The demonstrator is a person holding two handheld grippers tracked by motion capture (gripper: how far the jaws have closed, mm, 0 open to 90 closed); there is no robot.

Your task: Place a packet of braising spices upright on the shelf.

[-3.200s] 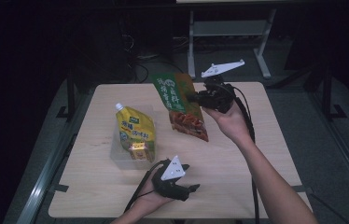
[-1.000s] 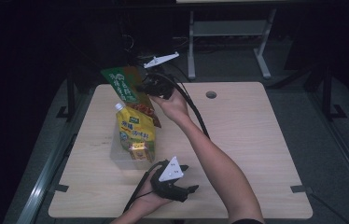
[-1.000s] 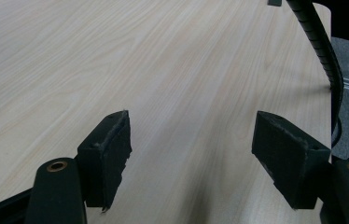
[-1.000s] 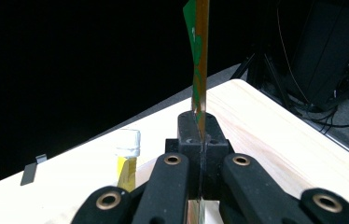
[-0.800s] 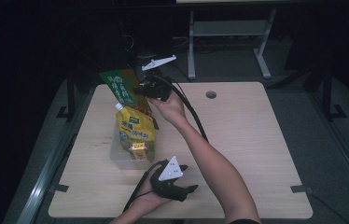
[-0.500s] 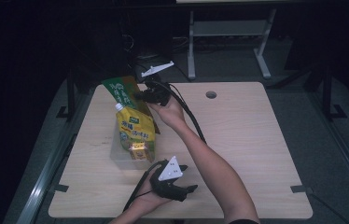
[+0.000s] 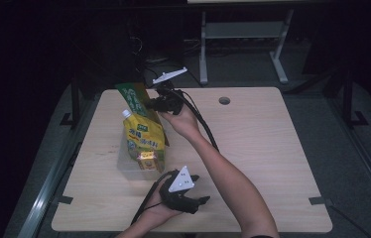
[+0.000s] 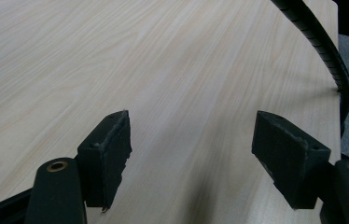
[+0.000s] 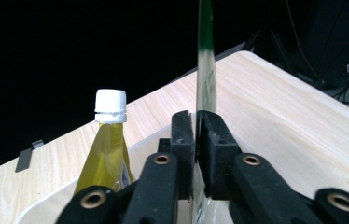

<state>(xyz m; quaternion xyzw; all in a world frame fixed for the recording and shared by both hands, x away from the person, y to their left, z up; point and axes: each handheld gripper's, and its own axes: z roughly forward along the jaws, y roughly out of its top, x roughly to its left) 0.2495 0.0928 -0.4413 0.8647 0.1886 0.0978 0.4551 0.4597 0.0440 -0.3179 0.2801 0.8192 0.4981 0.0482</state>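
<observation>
High view: the right gripper (image 7: 157,103) sits near the table's (image 7: 273,148) far-left part, jaws pinched on the green snack bag (image 7: 133,97). The bag stands nearly upright, just behind the yellow spouted pouch (image 7: 143,136), which is already in the clear bin (image 7: 130,169). A few secs ago the bag hung tilted over the table's middle-far area; since then it was carried left & is now lower, at the bin's far edge. Judgement: transport is done, what's left is lowering it in behind the pouch w/o tipping it. The left gripper (image 7: 193,202) rests near the front edge, held in the person's hand, same spot as before.

Left gripper view: both pads (image 8: 109,149) stand wide apart w/ nothing btwn them, just bare wood below; a ribbed cable (image 8: 319,42) curves at the upper right.

Right gripper view: jaws closed tight on the bag's thin edge (image 9: 207,70), which rises straight up btwn the pads. The pouch's white cap (image 9: 110,106) stands just left of the jaws; bin rim is faintly visible below.
</observation>
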